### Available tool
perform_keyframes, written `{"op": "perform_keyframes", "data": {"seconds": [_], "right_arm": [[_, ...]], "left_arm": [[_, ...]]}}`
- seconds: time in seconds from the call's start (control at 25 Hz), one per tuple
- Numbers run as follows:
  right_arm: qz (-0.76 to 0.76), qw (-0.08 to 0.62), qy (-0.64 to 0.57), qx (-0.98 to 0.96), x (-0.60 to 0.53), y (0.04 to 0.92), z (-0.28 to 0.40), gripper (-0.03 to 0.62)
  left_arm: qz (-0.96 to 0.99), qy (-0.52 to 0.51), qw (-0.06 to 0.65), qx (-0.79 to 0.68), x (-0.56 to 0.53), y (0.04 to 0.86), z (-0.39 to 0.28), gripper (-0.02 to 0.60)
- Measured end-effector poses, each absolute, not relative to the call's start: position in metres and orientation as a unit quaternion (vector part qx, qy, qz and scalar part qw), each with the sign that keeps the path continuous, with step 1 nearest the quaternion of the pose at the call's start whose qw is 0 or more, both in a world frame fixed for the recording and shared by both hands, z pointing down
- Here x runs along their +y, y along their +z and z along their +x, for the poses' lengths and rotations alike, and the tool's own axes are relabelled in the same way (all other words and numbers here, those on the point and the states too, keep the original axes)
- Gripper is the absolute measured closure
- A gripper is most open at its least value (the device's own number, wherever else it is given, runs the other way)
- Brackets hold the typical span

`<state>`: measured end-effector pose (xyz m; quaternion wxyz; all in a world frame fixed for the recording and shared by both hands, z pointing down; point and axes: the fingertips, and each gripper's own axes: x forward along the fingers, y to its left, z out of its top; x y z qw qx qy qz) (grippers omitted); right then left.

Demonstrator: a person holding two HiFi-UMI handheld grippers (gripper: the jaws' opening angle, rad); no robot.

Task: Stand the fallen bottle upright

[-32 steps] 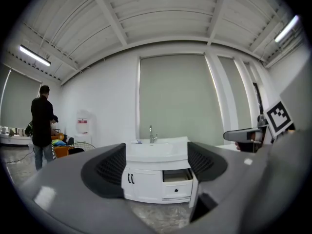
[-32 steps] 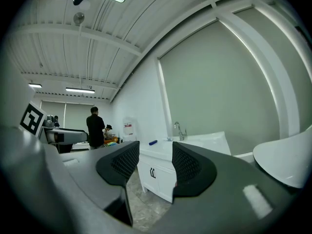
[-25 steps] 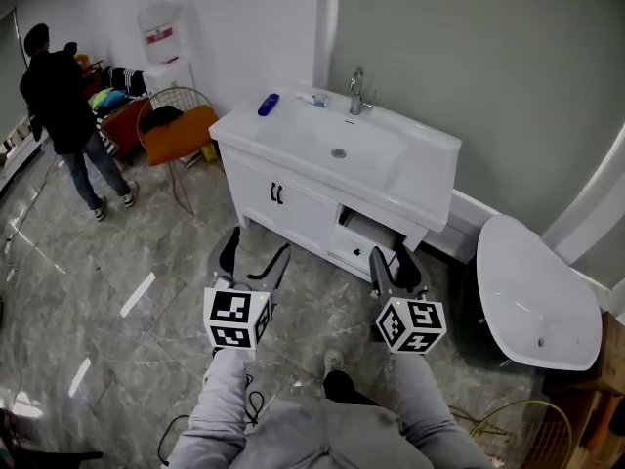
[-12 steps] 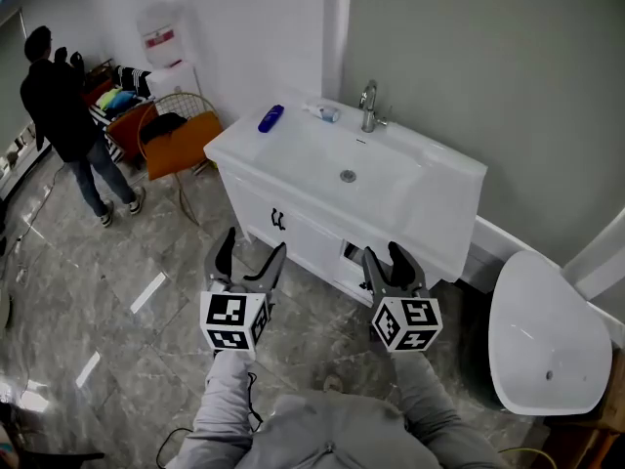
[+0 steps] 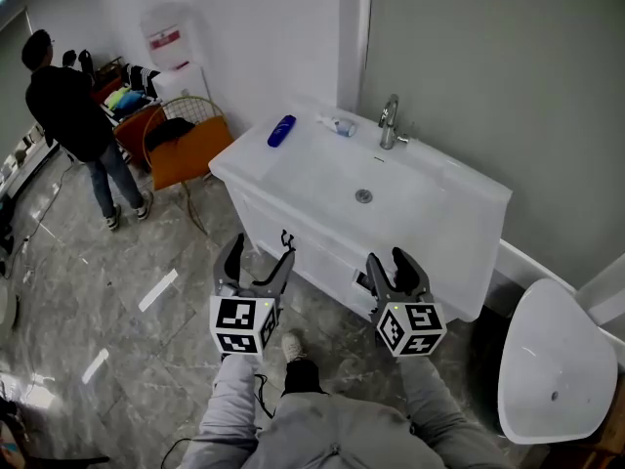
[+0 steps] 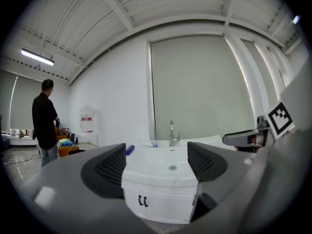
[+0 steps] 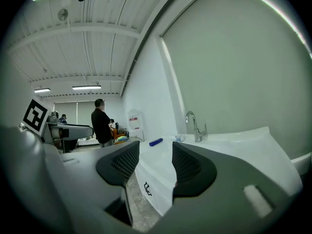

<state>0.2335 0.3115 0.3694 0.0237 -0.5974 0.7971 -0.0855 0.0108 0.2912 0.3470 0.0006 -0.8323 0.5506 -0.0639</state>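
From the head view, the left gripper (image 5: 259, 259) and the right gripper (image 5: 392, 265) are held side by side in front of a white sink cabinet (image 5: 293, 225). The black-and-white square markers on their cubes carry no letters. The blue bottle (image 5: 281, 131) lies on its side on the cabinet top, well beyond the left gripper's jaws and left of the tap (image 5: 391, 122). A small clear bottle (image 5: 341, 125) lies between the two. A person (image 5: 72, 111) stands far to the left near an orange chair (image 5: 186, 142) and a water dispenser (image 5: 167, 44); its red label is too small to read.

In the left gripper view, the jaws stand apart with nothing between them. The blue bottle (image 6: 129, 150) shows just above the left jaw, far ahead on the cabinet top.

In the right gripper view, the jaws are likewise apart and empty. The blue bottle (image 7: 156, 142) appears above the gap between them, well ahead, with the tap (image 7: 195, 126) to its right.
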Motion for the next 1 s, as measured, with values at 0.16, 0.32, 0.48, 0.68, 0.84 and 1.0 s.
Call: {"op": "perform_keyframes", "data": {"seconds": [0.16, 0.32, 0.48, 0.68, 0.84, 1.0], "right_arm": [[-0.606, 0.024, -0.084, 0.79, 0.263, 0.373, 0.227, 0.382], [-0.619, 0.02, -0.084, 0.78, 0.212, 0.374, 0.211, 0.382], [-0.63, 0.014, -0.081, 0.772, 0.158, 0.376, 0.193, 0.382], [-0.643, 0.011, -0.074, 0.762, 0.103, 0.374, 0.169, 0.382], [-0.641, -0.005, -0.059, 0.765, 0.064, 0.368, 0.156, 0.382], [-0.635, -0.033, -0.037, 0.771, 0.028, 0.363, 0.148, 0.382]], "left_arm": [[-0.84, -0.066, 0.0, 0.539, 0.24, 0.354, 0.006, 0.16], [-0.85, -0.064, 0.005, 0.523, 0.182, 0.351, -0.007, 0.16], [-0.861, -0.056, 0.019, 0.506, 0.124, 0.347, -0.02, 0.16], [-0.874, -0.06, 0.017, 0.482, 0.067, 0.352, -0.036, 0.16], [-0.879, -0.063, 0.009, 0.472, 0.032, 0.359, -0.046, 0.16], [-0.882, -0.057, 0.004, 0.468, 0.008, 0.361, -0.053, 0.16]]}}
